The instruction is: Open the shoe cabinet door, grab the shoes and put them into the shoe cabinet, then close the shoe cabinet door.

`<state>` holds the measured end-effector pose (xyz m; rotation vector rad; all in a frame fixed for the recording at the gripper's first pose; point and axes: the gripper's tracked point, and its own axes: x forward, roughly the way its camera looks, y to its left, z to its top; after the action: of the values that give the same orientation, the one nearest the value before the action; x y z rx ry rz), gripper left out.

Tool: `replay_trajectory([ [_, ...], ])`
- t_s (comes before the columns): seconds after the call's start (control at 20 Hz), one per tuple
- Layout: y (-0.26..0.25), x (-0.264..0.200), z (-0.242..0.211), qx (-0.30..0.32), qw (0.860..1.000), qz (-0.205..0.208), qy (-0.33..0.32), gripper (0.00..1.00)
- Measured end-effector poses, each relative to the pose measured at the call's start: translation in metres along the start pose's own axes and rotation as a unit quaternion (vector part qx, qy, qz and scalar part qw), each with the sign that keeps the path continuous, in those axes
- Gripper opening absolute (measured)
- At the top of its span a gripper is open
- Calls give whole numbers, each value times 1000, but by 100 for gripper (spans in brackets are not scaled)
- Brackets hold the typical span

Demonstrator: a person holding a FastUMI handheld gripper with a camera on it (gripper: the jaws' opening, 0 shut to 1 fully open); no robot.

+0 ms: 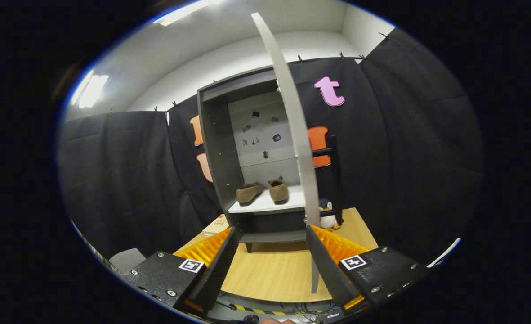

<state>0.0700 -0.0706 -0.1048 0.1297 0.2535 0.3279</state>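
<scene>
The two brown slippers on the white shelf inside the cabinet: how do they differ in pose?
The left brown slipper lies turned sideways, pointing toward the cabinet's dark side wall; the right brown slipper points straight back. The left one looks flatter and longer, the right one shorter. Both rest on the white shelf, beyond the open gripper.
</scene>
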Motion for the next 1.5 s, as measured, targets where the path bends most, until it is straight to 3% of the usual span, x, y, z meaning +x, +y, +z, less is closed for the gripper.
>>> replay_trajectory([
  [0.35,-81,4,27,11,999,-46,-20,95],
  [0.7,-76,42,42,-22,998,-60,-19,93],
  [1.5,98,131,19,-30,999,6,20,92],
])
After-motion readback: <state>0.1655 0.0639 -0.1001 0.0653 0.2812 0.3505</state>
